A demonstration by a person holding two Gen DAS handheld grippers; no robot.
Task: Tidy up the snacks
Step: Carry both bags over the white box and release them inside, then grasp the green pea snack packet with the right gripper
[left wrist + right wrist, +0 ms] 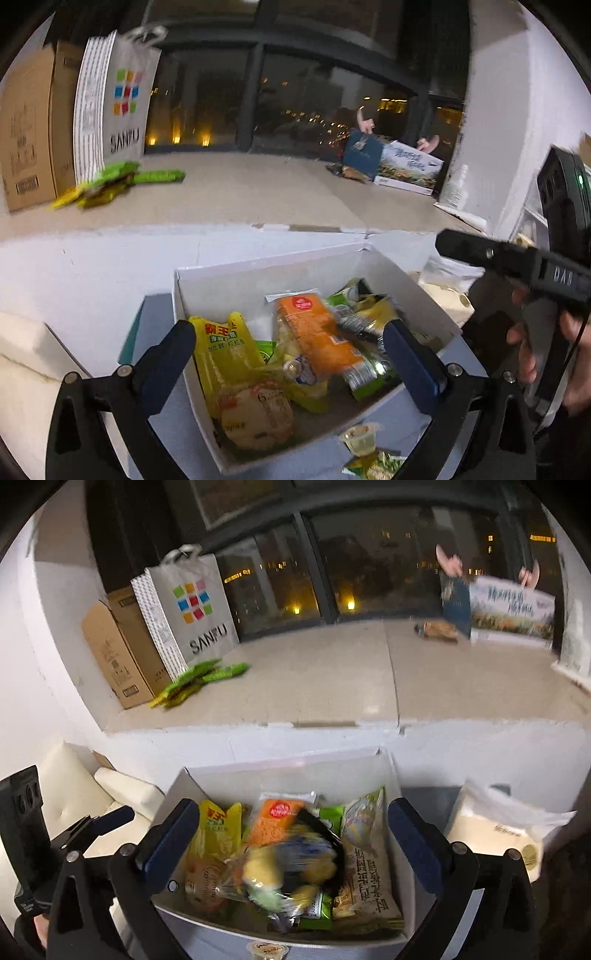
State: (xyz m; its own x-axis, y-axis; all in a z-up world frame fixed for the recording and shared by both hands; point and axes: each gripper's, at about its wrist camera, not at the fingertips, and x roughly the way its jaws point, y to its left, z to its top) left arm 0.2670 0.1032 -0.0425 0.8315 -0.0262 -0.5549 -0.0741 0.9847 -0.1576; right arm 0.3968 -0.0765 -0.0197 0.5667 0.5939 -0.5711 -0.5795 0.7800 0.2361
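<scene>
Below and between the two spread fingers of the left hand-held gripper (288, 343) sits a white box (258, 271) packed with snacks. Both jaws stand wide apart and grip nothing; the box's near corner lies directly under the gap. Inside the box, a yellow packet (221, 347) lies just by the left finger, an orange packet (317, 332) lies nearer the right finger, and a round wrapped snack (258, 417) lies closest to the camera. A small jelly cup (360, 437) rests outside the box on the surface, just beneath the right finger.

Seen from the right wrist, the right hand-held gripper (291, 843) is likewise fully spread and empty, with the same white box (280, 768) framed between its fingers. A blurred clear bag of yellow pieces (288, 871) lies in the gap, free of both pads, above the box contents. A large patterned packet (365, 864) lies inside the box by the right finger. A white pouch (498, 830) lies outside the box, beyond the right finger. Farther ahead, green packets (199, 679) lie on a ledge beside a paper bag (188, 609).
</scene>
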